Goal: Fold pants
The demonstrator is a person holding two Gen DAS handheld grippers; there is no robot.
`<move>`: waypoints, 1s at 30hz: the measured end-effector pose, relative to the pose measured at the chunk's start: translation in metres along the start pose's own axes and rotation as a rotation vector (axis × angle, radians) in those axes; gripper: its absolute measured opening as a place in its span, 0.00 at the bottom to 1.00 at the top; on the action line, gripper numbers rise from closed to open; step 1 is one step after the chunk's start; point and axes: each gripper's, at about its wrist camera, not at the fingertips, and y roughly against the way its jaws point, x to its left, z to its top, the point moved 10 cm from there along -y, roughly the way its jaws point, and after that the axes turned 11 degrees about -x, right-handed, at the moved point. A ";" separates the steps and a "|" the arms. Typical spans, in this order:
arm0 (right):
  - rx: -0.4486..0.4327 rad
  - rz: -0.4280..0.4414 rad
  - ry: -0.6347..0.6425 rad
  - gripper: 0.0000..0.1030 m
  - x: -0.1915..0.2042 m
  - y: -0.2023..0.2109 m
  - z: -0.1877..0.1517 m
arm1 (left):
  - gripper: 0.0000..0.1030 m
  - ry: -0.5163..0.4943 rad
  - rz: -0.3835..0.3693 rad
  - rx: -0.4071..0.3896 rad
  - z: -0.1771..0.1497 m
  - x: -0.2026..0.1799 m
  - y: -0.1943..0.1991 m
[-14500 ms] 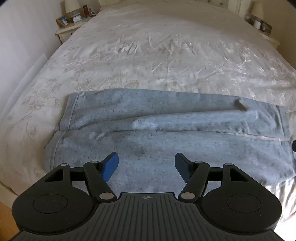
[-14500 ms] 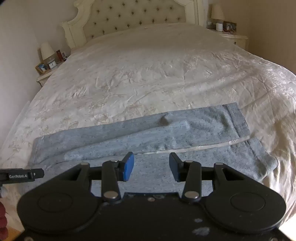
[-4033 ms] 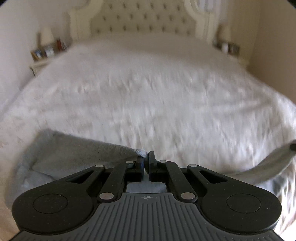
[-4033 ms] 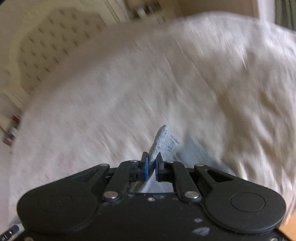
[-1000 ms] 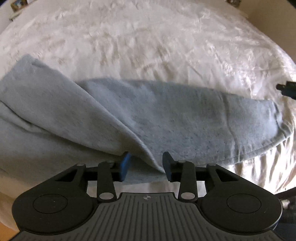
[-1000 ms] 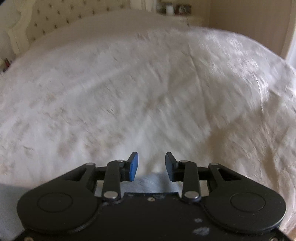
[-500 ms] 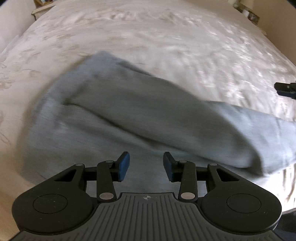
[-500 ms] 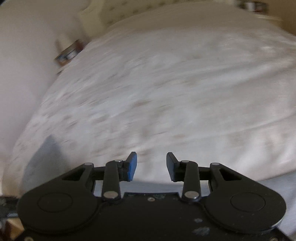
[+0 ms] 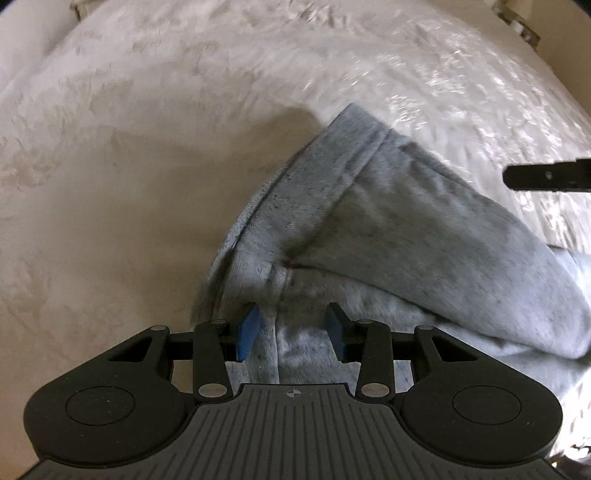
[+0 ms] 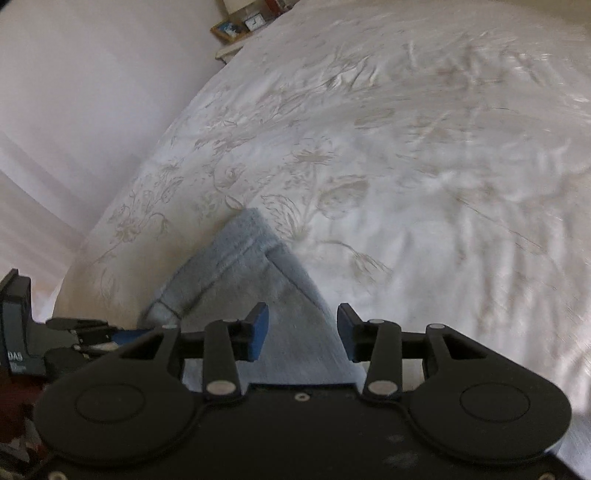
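Observation:
The grey-blue pants (image 9: 388,236) lie folded over on the white bedspread (image 9: 147,166), with a hemmed corner pointing away. My left gripper (image 9: 291,328) is open, its blue pads low over the near edge of the cloth, holding nothing. In the right wrist view the pants (image 10: 255,288) show as a folded corner reaching up the bed. My right gripper (image 10: 303,330) is open and empty just above that cloth. The right gripper's tip also shows in the left wrist view (image 9: 546,177), and the left gripper at the lower left of the right wrist view (image 10: 74,336).
The bedspread (image 10: 406,166) is a white floral cover that fills both views. A bedside table with a clock and photo frame (image 10: 240,27) stands by the pale wall (image 10: 74,92). Another nightstand edge (image 9: 524,26) shows at the top right.
Both grippers have swung left toward the folded end of the pants. The cloth lies doubled over, and both jaws stay open.

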 end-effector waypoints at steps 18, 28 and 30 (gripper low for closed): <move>0.226 0.128 -0.218 0.50 0.000 -0.099 -0.013 | 0.37 0.117 -0.077 0.106 0.004 0.021 -0.031; 0.017 0.264 -0.036 0.11 0.080 -0.011 0.006 | 0.38 0.200 -0.125 0.070 0.013 0.037 -0.004; 0.012 0.291 0.035 0.11 0.104 0.006 -0.007 | 0.38 0.196 -0.109 0.038 0.016 0.046 0.009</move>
